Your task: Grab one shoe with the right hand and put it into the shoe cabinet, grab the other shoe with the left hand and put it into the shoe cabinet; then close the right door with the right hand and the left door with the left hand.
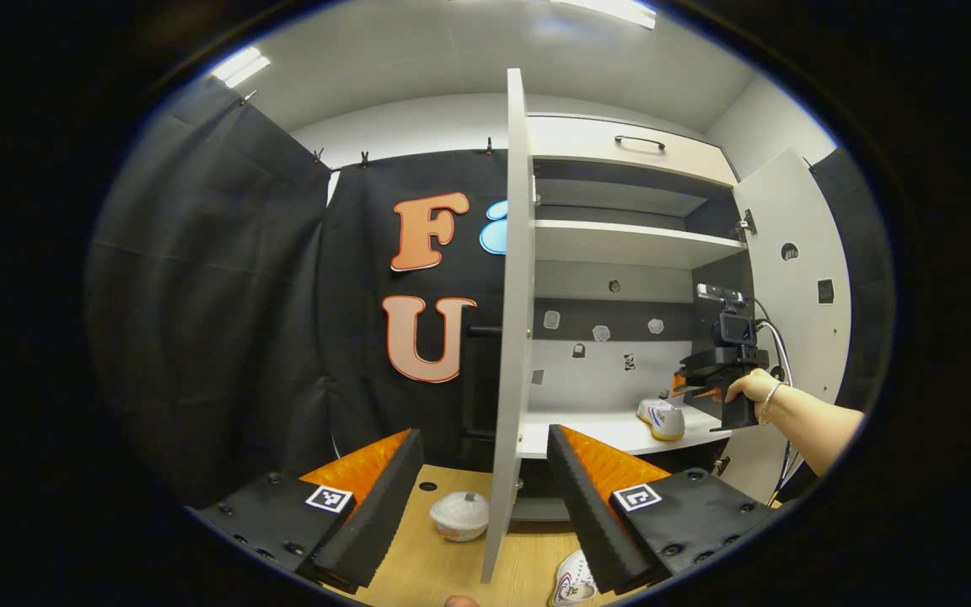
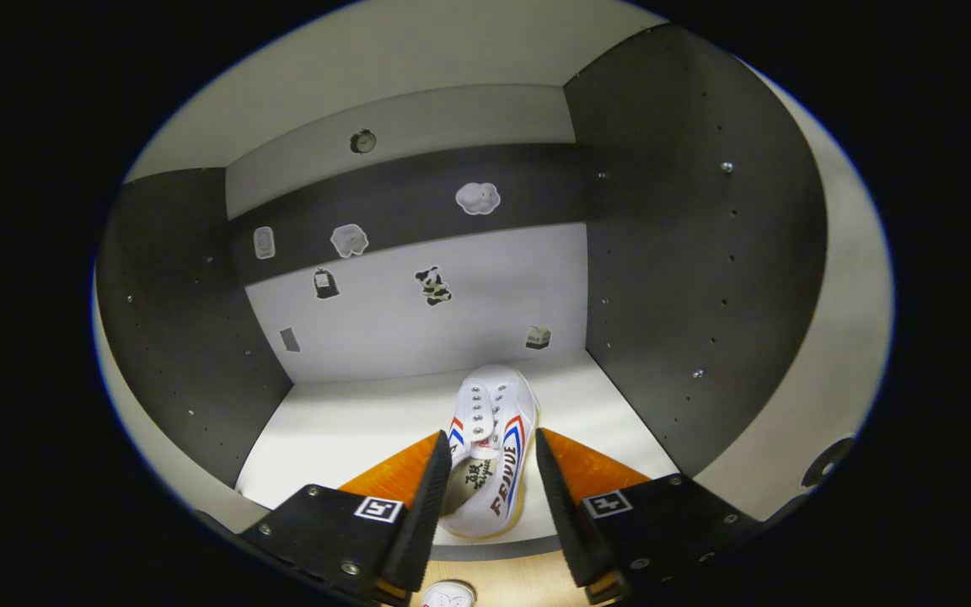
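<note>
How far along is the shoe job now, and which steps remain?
In hand: one shoe lies on the cabinet shelf between the fingers of the right gripper; whether they press it, I cannot tell. Remaining: the other shoe lies on the table by the open left gripper, and the left door and right door stand open.

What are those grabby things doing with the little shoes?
A person is putting shoes into a shoe cabinet. The right gripper is inside, around a white sneaker resting on the shelf; whether it grips is unclear. The left gripper waits open outside, by the other sneaker on the wooden table. Both doors are open.
</note>
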`<move>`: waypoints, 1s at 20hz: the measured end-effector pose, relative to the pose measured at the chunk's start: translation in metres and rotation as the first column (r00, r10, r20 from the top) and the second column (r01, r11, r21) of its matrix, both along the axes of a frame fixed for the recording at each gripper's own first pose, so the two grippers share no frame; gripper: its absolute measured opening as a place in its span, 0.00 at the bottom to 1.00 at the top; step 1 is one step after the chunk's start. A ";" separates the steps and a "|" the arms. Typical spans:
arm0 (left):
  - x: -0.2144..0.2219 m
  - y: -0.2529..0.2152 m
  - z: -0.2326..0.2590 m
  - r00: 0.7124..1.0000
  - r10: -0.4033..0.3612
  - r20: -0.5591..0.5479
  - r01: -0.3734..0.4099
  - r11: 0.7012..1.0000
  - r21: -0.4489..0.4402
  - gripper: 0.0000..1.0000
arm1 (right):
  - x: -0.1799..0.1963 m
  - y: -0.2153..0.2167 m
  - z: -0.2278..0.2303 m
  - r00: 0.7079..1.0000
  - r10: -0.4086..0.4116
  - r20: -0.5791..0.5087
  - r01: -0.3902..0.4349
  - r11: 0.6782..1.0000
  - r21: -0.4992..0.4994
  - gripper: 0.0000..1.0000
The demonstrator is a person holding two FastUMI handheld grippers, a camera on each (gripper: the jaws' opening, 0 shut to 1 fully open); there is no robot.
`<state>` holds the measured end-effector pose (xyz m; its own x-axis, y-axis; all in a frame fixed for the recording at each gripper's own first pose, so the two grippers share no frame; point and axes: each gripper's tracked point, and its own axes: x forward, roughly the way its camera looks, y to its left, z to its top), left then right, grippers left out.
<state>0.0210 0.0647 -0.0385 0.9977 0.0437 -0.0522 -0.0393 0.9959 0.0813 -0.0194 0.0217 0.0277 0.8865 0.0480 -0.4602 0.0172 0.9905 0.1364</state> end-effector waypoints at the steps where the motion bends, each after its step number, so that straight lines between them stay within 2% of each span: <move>1: 0.002 -0.007 -0.005 1.000 -0.016 -0.010 0.016 1.000 -0.001 0.94 | -0.012 -0.001 0.006 1.000 0.001 0.023 -0.001 1.000 -0.008 0.70; 2: 0.005 -0.014 -0.010 0.999 -0.033 -0.020 0.033 0.999 -0.004 0.94 | -0.025 -0.002 0.011 0.999 0.007 0.044 -0.006 1.000 -0.012 0.81; 4: 0.007 -0.030 -0.020 0.997 -0.062 -0.038 0.061 0.998 -0.013 0.94 | -0.052 -0.004 0.020 0.997 0.014 0.078 -0.013 1.000 -0.006 0.92; 7: 0.010 -0.047 -0.041 0.993 -0.092 -0.070 0.091 0.996 -0.025 0.94 | -0.093 -0.004 0.033 0.991 0.030 0.129 -0.031 0.999 0.009 0.93; 9: 0.009 -0.059 -0.065 0.987 -0.112 -0.118 0.107 0.993 -0.042 0.99 | -0.116 -0.009 0.038 0.985 0.037 0.168 -0.036 0.999 -0.011 0.93; 12: 0.008 -0.074 -0.104 0.973 -0.143 -0.181 0.132 0.989 -0.069 0.94 | -0.142 -0.013 0.047 0.973 0.044 0.227 -0.039 0.999 -0.028 0.93; 16: 0.003 -0.084 -0.169 0.941 -0.165 -0.295 0.151 0.986 -0.071 0.97 | -0.163 -0.019 0.050 0.967 0.045 0.250 -0.038 0.999 -0.033 0.93; 20: -0.003 -0.093 -0.236 0.896 -0.184 -0.403 0.168 0.983 -0.075 0.97 | -0.177 -0.027 0.058 0.956 0.041 0.290 -0.026 0.998 -0.056 0.93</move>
